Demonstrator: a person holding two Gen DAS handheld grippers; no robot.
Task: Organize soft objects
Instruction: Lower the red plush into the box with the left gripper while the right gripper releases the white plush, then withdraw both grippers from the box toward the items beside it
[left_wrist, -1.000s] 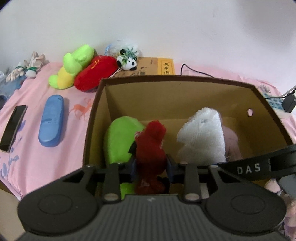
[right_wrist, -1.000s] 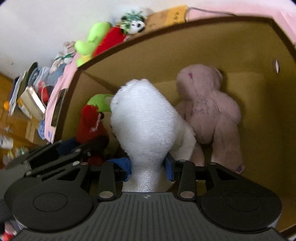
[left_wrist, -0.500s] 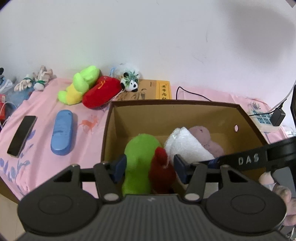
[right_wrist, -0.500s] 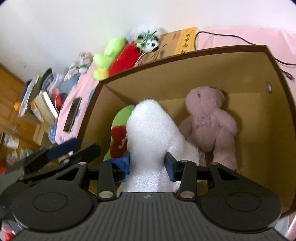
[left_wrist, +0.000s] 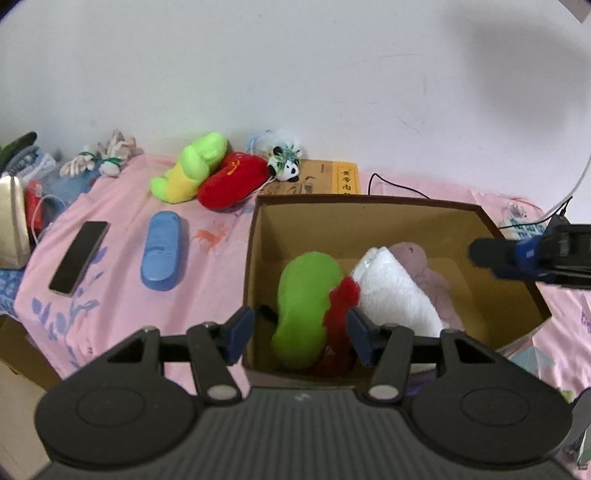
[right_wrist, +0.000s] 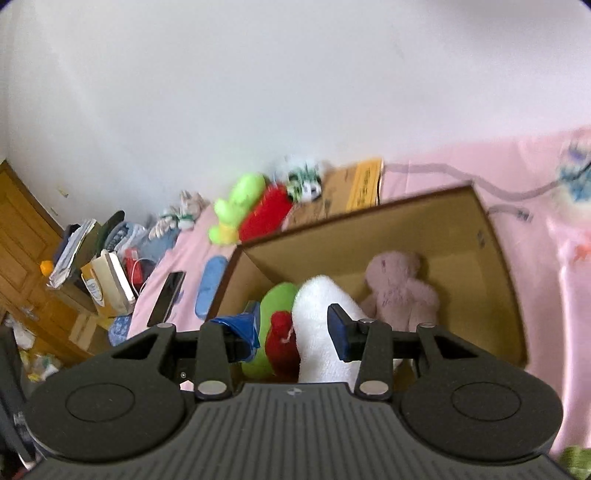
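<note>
Four soft toys already lay in the box (left_wrist: 369, 218), while the frog (left_wrist: 192, 168), red cushion (left_wrist: 231, 182) and panda (left_wrist: 286, 166) remained on the bed (left_wrist: 122, 295). Both the left claw (left_wrist: 300, 334) and right claw (right_wrist: 295, 330) stood apart, holding nothing.

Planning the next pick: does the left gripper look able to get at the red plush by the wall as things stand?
Probably yes. The left gripper is open and holds nothing, and the red plush lies exposed on the pink cover, outside the box. The green plush leans against it and might get nudged.
</note>
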